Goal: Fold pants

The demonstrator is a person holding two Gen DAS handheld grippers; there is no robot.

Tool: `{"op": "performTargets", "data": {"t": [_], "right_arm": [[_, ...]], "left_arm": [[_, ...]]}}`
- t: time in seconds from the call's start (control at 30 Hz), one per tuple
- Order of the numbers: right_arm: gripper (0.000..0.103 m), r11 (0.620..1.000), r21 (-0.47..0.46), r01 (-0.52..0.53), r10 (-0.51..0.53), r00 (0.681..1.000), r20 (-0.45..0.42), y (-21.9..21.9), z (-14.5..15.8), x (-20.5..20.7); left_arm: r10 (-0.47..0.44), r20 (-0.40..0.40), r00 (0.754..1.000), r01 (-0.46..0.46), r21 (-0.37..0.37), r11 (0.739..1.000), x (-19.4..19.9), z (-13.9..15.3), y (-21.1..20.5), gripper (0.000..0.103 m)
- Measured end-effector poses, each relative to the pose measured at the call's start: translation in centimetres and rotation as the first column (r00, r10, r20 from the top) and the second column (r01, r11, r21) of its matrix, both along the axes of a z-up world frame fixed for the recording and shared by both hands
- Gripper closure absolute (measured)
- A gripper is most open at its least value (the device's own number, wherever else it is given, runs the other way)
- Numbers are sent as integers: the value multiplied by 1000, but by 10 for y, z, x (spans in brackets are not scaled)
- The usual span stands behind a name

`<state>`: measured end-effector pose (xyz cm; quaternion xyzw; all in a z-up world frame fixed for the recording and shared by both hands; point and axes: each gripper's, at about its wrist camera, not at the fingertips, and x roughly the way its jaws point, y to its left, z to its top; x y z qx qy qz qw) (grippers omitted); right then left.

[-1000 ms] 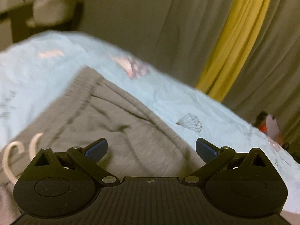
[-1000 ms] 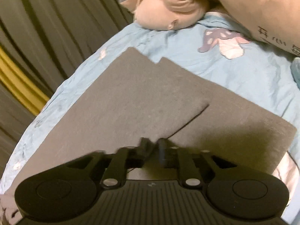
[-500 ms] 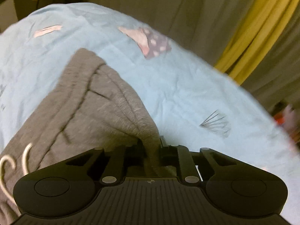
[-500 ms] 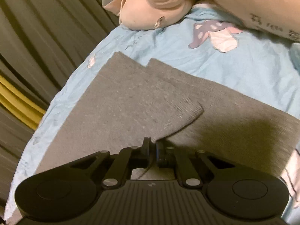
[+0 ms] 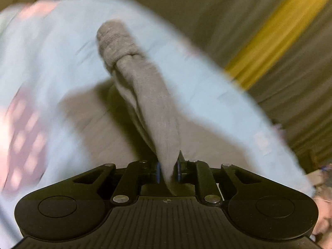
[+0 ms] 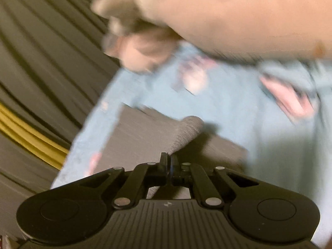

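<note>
Left wrist view: left claw clenched on soft grey knit pants above blue bedsheet; right claw likewise pinches them. Limp fabric, best gripped at edges.

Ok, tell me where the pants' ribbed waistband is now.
Left wrist view, upper centre: the ribbed waistband hangs lifted over the blue sheet, pinched in the left tool.

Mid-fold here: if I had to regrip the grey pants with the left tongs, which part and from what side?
Take the ribbed band of the grey pants, coming in from its open edge over the blue sheet. It is thick, bunched and lifted off the bed. The left tongs already pinch this strip lower down.
</note>
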<state>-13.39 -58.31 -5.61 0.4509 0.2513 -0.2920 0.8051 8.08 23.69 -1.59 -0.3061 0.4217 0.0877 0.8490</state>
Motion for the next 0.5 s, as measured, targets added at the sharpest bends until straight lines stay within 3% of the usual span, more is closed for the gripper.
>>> {"op": "performTargets", "data": {"t": [0.07,0.13,0.2,0.23,0.27,0.3,0.37,0.43,0.5], "right_arm": [[101,999,46,6,-3,998,-61,-3,-18,0],[96,999,41,2,1,998,-58,-1,-20,1],[90,999,40,-12,15,998,-64,3,-17,6],[77,999,45,-24,26,998,-54,3,-17,8],[69,998,49,-30,33,998,-49,3,-17,11],[61,998,51,-38,40,998,-47,3,-19,14],[65,999,33,-43,45,997,-66,6,-22,22],[90,998,-7,-69,68,994,-91,11,-20,31],[98,995,-42,-87,82,990,-116,14,-18,39]], "left_arm": [[40,-56,998,-38,33,999,-9,-25,4,78],[56,-23,998,-54,53,997,-16,-27,6,68],[78,13,997,-79,82,993,-20,-19,8,47],[86,28,996,-88,108,990,-21,-14,11,24],[95,46,994,-100,130,986,-20,-11,8,16],[109,55,993,-116,147,982,-16,-10,9,16],[108,39,993,-113,141,984,-8,-9,8,29],[114,22,993,-116,133,984,2,-10,9,33],[123,13,992,-123,145,982,3,-7,5,48]]}}
